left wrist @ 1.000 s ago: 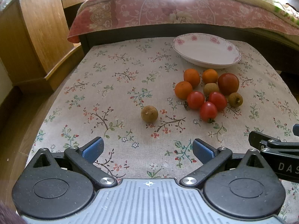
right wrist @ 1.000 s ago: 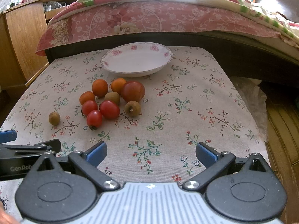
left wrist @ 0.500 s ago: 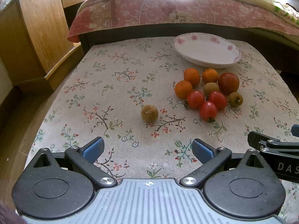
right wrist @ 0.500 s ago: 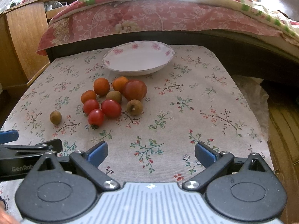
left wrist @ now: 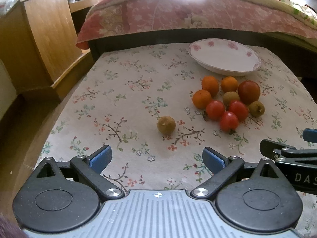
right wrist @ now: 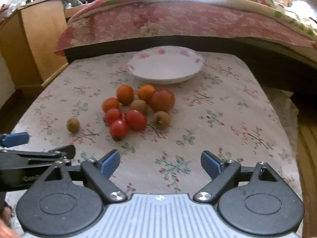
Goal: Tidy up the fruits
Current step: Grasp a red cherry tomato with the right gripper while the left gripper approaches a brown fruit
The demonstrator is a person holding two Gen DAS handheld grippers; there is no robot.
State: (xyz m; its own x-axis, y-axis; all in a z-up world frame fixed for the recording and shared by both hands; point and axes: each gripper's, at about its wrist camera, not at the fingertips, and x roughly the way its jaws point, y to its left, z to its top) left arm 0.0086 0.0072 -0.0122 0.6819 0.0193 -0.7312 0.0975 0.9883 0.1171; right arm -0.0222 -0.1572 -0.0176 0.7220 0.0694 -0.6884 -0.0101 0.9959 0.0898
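A cluster of fruit (left wrist: 227, 99) lies on the floral tablecloth: orange ones, small red tomatoes, one big red tomato (left wrist: 248, 91) and brownish round fruits. One brown fruit (left wrist: 166, 125) sits apart to the left. A white plate with pink flowers (left wrist: 223, 58) stands empty behind the cluster. My left gripper (left wrist: 157, 157) is open just short of the lone brown fruit. In the right wrist view the same cluster (right wrist: 136, 109), lone brown fruit (right wrist: 73, 125) and plate (right wrist: 165, 67) show; my right gripper (right wrist: 160, 163) is open over bare cloth, nearer than the cluster.
A bed with a pink floral cover (left wrist: 178, 13) runs behind the table. A wooden cabinet (left wrist: 39, 39) stands at the left. The table's right edge (right wrist: 277, 109) drops to the floor, where a plastic bag (right wrist: 285, 107) lies.
My right gripper has moved to the right and a little forward, so the fruit and plate have shifted in its view. The left gripper has barely moved.
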